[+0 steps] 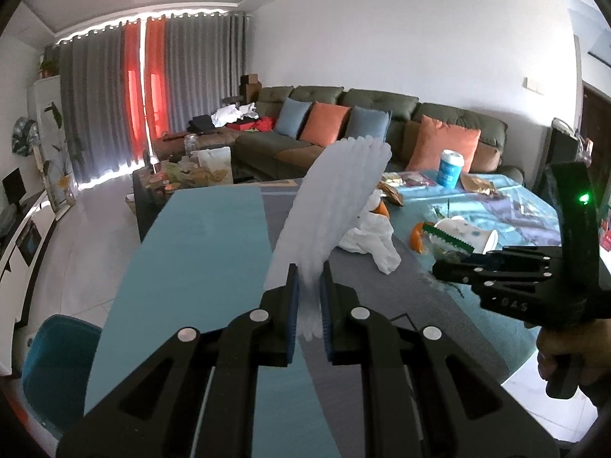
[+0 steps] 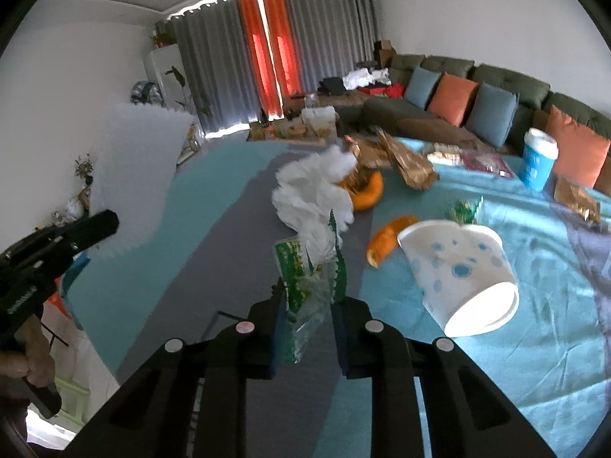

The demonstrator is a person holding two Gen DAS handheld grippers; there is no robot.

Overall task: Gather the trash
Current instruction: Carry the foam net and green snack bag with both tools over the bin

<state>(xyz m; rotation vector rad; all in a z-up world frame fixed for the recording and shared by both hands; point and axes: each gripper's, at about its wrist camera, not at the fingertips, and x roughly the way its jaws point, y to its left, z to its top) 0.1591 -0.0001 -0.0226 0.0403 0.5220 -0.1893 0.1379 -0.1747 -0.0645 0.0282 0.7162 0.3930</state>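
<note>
Grippers (image 1: 308,297) (image 2: 308,320) (two), seemingly one wrapper (image 2: 305,286) each

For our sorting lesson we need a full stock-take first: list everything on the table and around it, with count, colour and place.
foam sheet: one, white, held in left gripper
snack wrapper: one, green and clear, held in right gripper
paper cup: one, white with blue dots, tipped over on table
crumpled tissue: one, white, mid-table
orange peels: two, orange, beside tissue
lidded cup: one, blue, upright at far edge
gold wrappers: several, far side
tablecloth: one, teal and grey
sofa: one, green, behind
left gripper: black
right gripper: black
</note>
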